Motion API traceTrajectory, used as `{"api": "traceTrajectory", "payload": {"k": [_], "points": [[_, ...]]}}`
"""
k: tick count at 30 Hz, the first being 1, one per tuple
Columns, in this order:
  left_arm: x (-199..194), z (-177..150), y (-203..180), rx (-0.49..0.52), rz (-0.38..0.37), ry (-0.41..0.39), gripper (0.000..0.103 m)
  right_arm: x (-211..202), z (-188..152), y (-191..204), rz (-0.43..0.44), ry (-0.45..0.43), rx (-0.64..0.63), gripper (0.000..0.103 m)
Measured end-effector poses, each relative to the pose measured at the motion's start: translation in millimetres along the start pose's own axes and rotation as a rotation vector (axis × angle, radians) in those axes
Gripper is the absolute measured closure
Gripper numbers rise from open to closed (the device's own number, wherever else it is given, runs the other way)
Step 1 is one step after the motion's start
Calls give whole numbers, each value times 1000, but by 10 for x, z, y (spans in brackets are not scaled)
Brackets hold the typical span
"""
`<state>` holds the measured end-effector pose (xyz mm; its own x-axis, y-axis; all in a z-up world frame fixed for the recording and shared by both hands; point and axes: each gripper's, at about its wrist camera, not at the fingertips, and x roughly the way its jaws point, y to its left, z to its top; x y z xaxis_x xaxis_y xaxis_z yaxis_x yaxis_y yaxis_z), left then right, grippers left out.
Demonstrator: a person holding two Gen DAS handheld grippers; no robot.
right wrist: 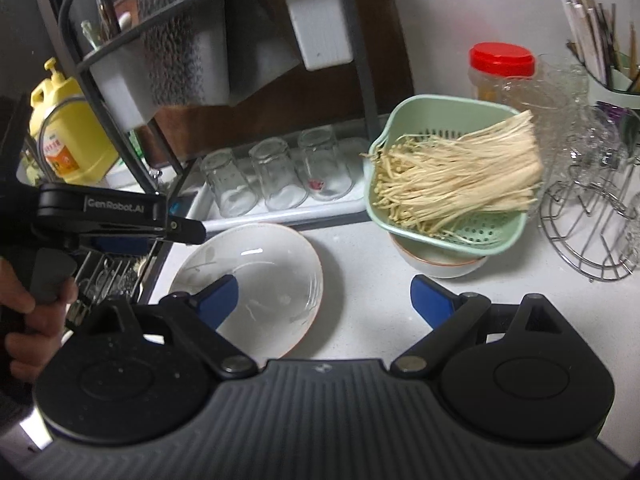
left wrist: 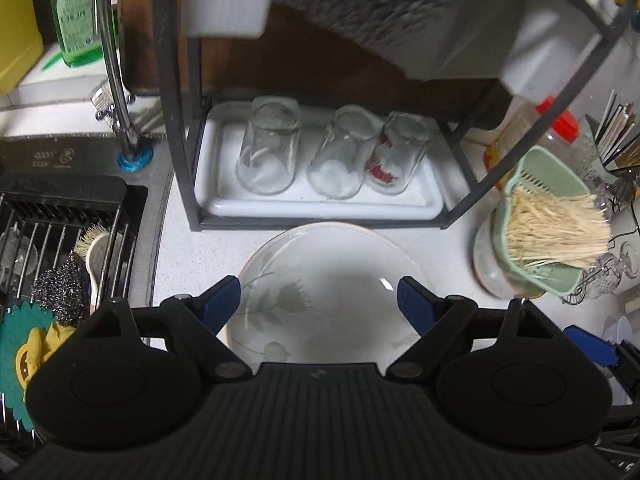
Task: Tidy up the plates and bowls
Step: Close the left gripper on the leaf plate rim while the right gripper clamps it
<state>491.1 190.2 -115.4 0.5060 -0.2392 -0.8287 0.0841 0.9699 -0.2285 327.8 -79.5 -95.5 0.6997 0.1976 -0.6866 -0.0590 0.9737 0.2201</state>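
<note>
Early in the task, by the look of it. Shallow white floral-patterned plate (left wrist: 320, 292) lying flat on the white worktop (right wrist: 372, 300), before the black wire rack (left wrist: 180, 120); ungrasped. Left hand-held gripper (left wrist: 319, 304) spread wide above it; right hand-held gripper (right wrist: 324, 300) likewise wide, empty. White orange-rimmed bowl (right wrist: 436, 266) under the green colander (right wrist: 452, 168); unsorted.

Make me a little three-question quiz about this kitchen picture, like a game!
1. True or false: the three glasses on the white tray stand upside down.
2. What fills the green colander? A) enoki mushrooms B) rice C) apples
3. Fill in: the left gripper hangs open over the flowered ____.

Key: 1 true. 2 A: enoki mushrooms. 3 plate. Bonus fact: the right gripper is open too.
</note>
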Motion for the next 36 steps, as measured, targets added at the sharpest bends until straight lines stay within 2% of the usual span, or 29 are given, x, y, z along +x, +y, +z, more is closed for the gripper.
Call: {"api": "traceTrajectory", "payload": {"k": [7, 9, 12, 13, 15, 17, 18, 22, 25, 27, 30, 33, 36], "points": [[249, -29, 326, -48, -32, 33, 15, 300, 31, 30, -2, 96, 7, 15], [298, -40, 380, -54, -49, 39, 15, 414, 38, 44, -9, 121, 18, 22], [391, -62, 428, -43, -71, 55, 16, 584, 33, 40, -20, 155, 58, 27], [430, -69, 443, -33, -81, 60, 19, 649, 22, 29, -18, 166, 77, 31], [489, -81, 451, -8, -92, 77, 28, 767, -17, 31, -32, 190, 109, 48], [543, -83, 470, 19, -86, 93, 38, 843, -57, 49, -40, 207, 129, 54], [566, -77, 481, 33, -87, 100, 40, 871, -73, 52, -39, 215, 145, 57], [670, -29, 532, 102, -77, 119, 54, 947, -100, 83, -54, 233, 155, 59], [719, 12, 586, 126, -124, 134, 59, 1000, -115, 90, -68, 244, 170, 67], [755, 22, 587, 159, -143, 146, 61, 1048, -122, 97, -71, 260, 186, 79], [790, 29, 582, 190, -153, 158, 61, 1107, -120, 162, -82, 272, 160, 83], [857, 24, 609, 171, -172, 178, 61, 1175, -116, 232, -87, 284, 141, 83], [866, 10, 603, 178, -170, 164, 61, 1190, -106, 238, -88, 291, 144, 82]]}}
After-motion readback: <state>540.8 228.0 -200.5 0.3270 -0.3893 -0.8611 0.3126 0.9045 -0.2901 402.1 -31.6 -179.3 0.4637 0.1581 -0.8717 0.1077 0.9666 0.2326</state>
